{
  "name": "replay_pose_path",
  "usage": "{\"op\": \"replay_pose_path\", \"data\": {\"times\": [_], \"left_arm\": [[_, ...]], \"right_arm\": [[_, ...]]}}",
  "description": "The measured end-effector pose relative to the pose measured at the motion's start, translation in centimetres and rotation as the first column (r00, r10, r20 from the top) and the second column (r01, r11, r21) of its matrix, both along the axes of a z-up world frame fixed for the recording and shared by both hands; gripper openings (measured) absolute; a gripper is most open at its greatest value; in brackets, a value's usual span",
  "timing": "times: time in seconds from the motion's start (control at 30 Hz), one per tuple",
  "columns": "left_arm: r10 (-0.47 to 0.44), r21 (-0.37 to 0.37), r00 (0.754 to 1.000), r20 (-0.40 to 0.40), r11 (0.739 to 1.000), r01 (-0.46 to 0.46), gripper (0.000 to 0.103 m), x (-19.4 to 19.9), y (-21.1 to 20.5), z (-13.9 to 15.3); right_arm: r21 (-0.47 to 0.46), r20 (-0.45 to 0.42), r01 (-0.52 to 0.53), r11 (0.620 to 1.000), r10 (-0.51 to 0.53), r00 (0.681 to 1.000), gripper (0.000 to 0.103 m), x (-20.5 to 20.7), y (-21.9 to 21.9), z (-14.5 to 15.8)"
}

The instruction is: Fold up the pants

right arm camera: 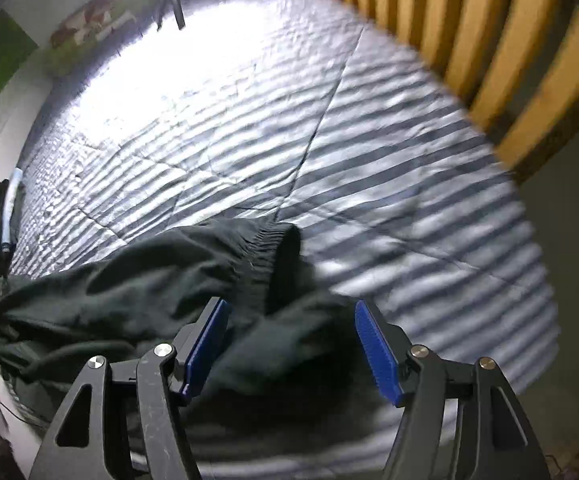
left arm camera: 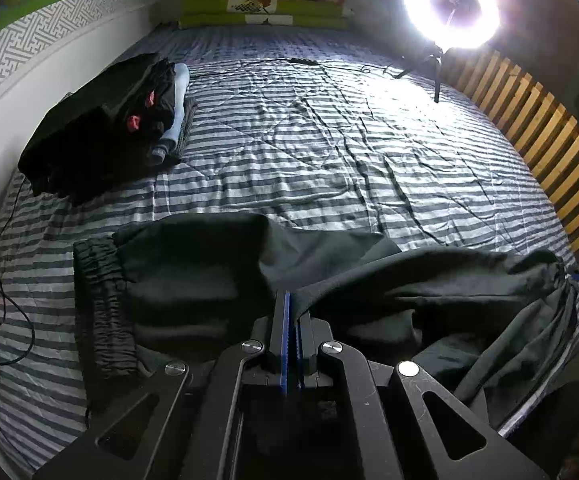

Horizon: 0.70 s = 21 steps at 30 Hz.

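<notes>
While the left gripper (left arm camera: 292,322) has its blue pads pressed together on a ridge of dark fabric, the pants (left arm camera: 249,280) lie bunched across the near edge of the bed (left arm camera: 329,140). In the left wrist view the elastic waistband (left arm camera: 103,308) lies flat on the left; the rest runs right in loose folds and spills over the bed's edge. No clean fold line shows, so I judge this as the early step: lifting and spreading the garment, not yet folding. A stack of folded dark clothes (left arm camera: 101,128) sits well apart near the wall, a ring light (left arm camera: 451,4) stands at the far right, and a cable (left arm camera: 5,300) trails along the left.

Right wrist view is motion-blurred. The right gripper (right arm camera: 289,340) is spread wide, pads on either side of a hump of the pants (right arm camera: 129,288) but not clamped; I can't tell whether either pad touches cloth. A gathered cuff (right arm camera: 273,240) points up the bed. Wooden slats (right arm camera: 469,40) run along the right.

Next move, as I read it: close the right gripper on that hump, then pull both grippers apart to tension the cloth and lay it flat. Risk: grabbing only one layer, which leaves the legs twisted.
</notes>
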<state>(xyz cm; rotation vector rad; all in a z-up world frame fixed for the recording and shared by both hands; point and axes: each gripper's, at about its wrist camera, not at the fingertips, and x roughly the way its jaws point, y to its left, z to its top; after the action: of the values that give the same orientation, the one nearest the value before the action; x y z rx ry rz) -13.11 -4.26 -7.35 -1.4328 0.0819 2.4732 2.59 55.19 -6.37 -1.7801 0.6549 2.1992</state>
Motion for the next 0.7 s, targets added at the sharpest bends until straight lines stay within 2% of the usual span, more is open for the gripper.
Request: {"op": "replay_pose_path", "data": {"times": [0.07,0.13,0.2,0.23,0.33,0.37,0.43,0.5,0.57,0.63,0.67,0.7], "left_arm": [[0.011,0.001,1.000,0.003,1.000,-0.011,0.001,0.0,-0.1,0.0],[0.021,-0.003,1.000,0.004,1.000,-0.021,0.001,-0.2,-0.3,-0.1],[0.032,-0.003,0.999,0.001,0.999,-0.032,0.001,-0.3,-0.6,0.0],[0.038,-0.002,0.999,-0.005,0.999,-0.038,0.001,-0.4,-0.7,0.2],[0.053,0.026,0.998,-0.037,0.998,-0.052,0.001,-0.7,-1.1,1.8],[0.057,0.045,0.997,-0.050,0.997,-0.055,0.001,-0.8,-1.1,2.6],[0.044,0.054,0.995,-0.085,0.998,-0.039,0.001,-0.5,-0.3,4.1],[-0.008,0.077,0.994,-0.109,0.997,0.017,0.001,0.1,1.7,5.3],[-0.088,0.113,0.990,-0.108,0.988,0.101,0.001,1.1,4.8,5.5],[-0.196,0.166,0.976,-0.092,0.964,0.209,0.003,2.1,8.0,4.8],[-0.287,0.200,0.957,-0.027,0.937,0.287,0.005,2.6,10.6,3.4],[-0.331,0.207,0.943,0.023,0.925,0.319,0.015,2.9,12.0,2.4]], "right_arm": [[0.000,0.056,-0.005,1.000,0.005,0.998,0.063,-2.2,-0.4,-2.6],[0.048,0.052,-0.004,0.999,0.001,0.999,0.065,-4.1,-1.3,-3.7],[0.056,0.023,-0.054,0.997,0.053,0.998,0.028,-5.6,-3.0,-3.1],[0.056,0.025,-0.078,0.995,0.077,0.997,0.022,-6.3,-3.8,-2.7],[0.190,-0.071,-0.147,0.971,0.163,0.984,0.018,-8.5,-6.2,2.2],[0.221,-0.122,-0.144,0.965,0.174,0.977,0.007,-9.2,-6.4,4.5],[0.278,-0.223,-0.096,0.956,0.161,0.961,0.007,-10.4,-5.4,9.6],[0.377,-0.293,-0.017,0.926,0.137,0.946,0.007,-11.1,-3.5,14.2],[0.418,-0.320,0.050,0.907,0.096,0.943,0.007,-11.5,-1.0,16.6],[0.517,-0.297,0.093,0.851,0.077,0.952,0.007,-12.0,0.9,17.1],[0.580,-0.261,0.101,0.808,0.067,0.963,0.008,-12.5,1.6,16.5],[0.607,-0.200,0.093,0.789,0.039,0.979,0.008,-13.1,2.6,15.0]]}}
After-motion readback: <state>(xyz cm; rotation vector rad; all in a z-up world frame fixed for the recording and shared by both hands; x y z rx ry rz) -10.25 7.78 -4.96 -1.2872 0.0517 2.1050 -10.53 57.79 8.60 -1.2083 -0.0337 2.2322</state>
